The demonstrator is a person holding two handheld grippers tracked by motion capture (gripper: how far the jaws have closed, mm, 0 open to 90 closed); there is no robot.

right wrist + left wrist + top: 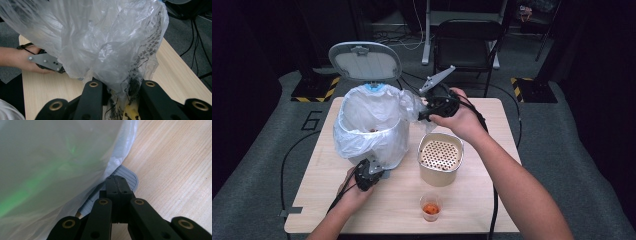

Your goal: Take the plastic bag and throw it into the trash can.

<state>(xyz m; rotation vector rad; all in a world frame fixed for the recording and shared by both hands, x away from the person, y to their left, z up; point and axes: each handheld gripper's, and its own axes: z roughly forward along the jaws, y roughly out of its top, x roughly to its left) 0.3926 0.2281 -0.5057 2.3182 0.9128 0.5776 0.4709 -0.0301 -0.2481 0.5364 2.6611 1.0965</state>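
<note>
a: fig. 1, left side?
b: my left tongs point(117, 185) are closed with nothing between them, tips on the grey pedal point(127, 176) at the foot of the bin point(387, 145) on the table point(492, 210).
a: and right?
b: my right tongs point(424, 114) are clamped on the clear plastic bag point(372, 115) lining the bin, at its rim on the right, lid point(364, 61) upright behind. a beige perforated canister point(440, 159) stands just beside the bin, a small cup point(430, 206) nearer me.
</note>
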